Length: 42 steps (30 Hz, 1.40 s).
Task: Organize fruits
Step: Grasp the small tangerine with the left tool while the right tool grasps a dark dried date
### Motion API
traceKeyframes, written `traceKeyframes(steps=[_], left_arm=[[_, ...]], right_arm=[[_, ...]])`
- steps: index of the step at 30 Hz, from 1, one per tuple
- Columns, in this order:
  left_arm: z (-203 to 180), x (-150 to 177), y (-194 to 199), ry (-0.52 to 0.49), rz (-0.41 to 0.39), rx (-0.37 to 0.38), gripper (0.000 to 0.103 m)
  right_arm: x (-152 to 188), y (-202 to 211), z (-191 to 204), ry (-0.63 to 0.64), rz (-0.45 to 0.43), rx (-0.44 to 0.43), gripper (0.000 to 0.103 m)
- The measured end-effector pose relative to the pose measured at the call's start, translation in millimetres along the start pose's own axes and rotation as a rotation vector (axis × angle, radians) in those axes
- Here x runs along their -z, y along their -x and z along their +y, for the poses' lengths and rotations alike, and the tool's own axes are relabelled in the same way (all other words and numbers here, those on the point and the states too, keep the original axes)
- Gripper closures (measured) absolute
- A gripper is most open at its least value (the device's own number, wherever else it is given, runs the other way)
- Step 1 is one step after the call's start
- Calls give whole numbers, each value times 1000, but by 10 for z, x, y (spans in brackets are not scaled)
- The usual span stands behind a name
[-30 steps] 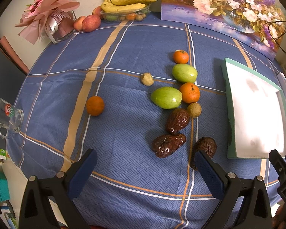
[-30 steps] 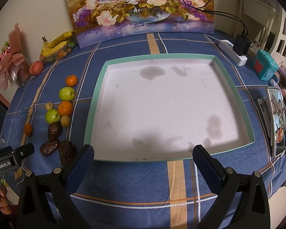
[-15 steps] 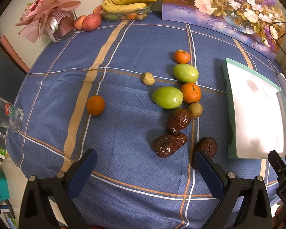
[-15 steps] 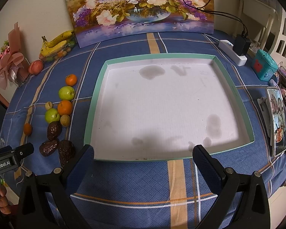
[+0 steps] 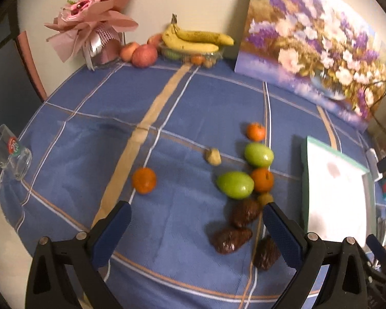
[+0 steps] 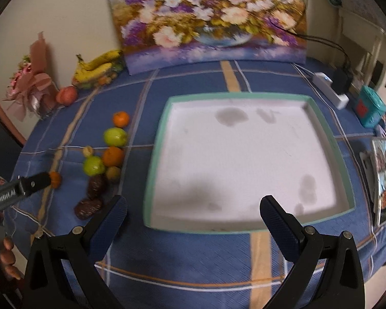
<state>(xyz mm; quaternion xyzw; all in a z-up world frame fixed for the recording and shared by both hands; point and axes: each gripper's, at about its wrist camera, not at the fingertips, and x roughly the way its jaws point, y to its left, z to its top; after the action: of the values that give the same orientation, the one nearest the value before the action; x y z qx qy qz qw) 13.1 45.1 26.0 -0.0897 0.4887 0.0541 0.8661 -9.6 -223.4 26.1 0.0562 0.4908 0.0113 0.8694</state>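
Ahead of L claw (image 5: 196,228), fruits (image 5: 235,185), both claws (image 6: 193,217) apart, tray (image 6: 157,139) under R.

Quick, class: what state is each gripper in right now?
Left gripper: open, holding nothing, above the tablecloth.
Right gripper: open, holding nothing, over the tray.

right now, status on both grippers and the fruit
Left gripper open, empty. Right gripper open, empty, above tray. Fruit cluster on tablecloth, none in tray. Nothing in the way.
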Motion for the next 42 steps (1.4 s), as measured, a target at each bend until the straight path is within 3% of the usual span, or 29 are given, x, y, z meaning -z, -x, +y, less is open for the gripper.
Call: traceKeyframes(steps=[6,11,19,25,29,37,40,42], left_arm=[[260,-155,-35,35,-58,-28,0],[419,-233,-86,61,-4,30,0],[606,-370,-255,142,81,18,0],[618,-452,-391,145,134,33,1],[642,-466,-529,155,181,32,10],[715,-390,-913,209,305,41,22],[728,-396,-981,220,311,39,23],[732,-398,-1005,222,311,41,32]], right_arm=[[-89,-37,297,31,-10,-47,0],[-167,-123,472,17,29,-132,0],[-234,-289,825,88,96,-115,1],[-337,-331,941,110,103,-123,20],[-337,-443,1004,128,142,-108,33],[-166,-737,1018,152,270,-62,42],[-93,-816,1026,165,309,-51,43],[-38,-858,1020,169,328,-41,44]])
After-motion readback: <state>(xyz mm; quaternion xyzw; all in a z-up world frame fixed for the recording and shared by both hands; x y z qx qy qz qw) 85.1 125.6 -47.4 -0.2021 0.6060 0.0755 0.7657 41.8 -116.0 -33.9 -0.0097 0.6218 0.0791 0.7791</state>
